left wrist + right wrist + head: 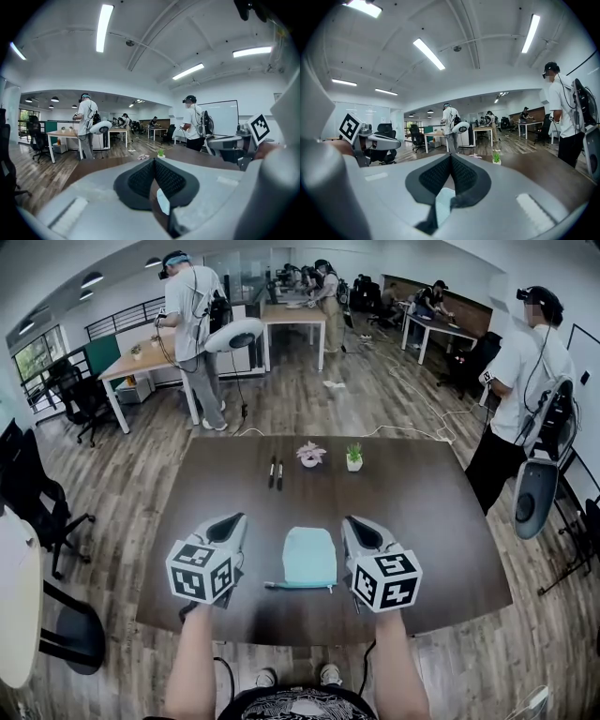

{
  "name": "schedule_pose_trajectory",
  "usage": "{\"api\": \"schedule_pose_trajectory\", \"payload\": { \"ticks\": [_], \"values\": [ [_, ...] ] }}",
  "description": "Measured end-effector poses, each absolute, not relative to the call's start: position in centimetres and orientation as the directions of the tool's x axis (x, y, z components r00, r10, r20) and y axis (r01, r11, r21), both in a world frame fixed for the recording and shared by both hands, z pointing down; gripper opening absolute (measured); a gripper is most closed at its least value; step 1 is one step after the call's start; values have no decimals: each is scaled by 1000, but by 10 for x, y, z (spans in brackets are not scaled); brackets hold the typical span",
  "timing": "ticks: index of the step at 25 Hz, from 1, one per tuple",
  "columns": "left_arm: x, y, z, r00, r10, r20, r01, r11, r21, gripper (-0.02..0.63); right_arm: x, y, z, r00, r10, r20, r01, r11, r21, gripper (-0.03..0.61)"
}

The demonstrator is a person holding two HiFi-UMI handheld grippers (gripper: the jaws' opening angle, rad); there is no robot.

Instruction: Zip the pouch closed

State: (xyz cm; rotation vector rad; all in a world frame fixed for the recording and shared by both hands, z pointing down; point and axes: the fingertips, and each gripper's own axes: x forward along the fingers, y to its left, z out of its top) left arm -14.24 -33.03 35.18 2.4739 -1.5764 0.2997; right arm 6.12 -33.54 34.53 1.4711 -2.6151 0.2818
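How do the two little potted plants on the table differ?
The pink plant spreads low, pale blooms; the green plant stands upright with leafy tufts. The pink plant sits nearer the two pens; the green plant is further right. Both are small, potted and side by side.

The pouch (309,556) is lying near the front edge of the table (431,512), with the left gripper (240,517) and right gripper (348,519) flanking it closely on either side. Beyond it, open tabletop is stretching toward two pens (276,472), a pink flower (310,455) and a small plant (353,457) (all well apart from the pouch), which are crowding the far edge. Both table ends are lying open; a person (520,381) is standing just beside the far right corner.
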Motion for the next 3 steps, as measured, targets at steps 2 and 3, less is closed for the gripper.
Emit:
{"api": "schedule_pose_trajectory", "payload": {
  "ticks": [2, 3],
  "values": [
    [-146, -330, 352, 412, -869, 273, -909, -413, 59, 5, 59, -335, 344, -518, -831, 203, -855, 509, -100, 0],
    [-148, -330, 352, 412, -869, 273, -909, -411, 62, 5, 57, -335, 344, -519, -830, 204, -854, 510, -101, 0]
  ]
}}
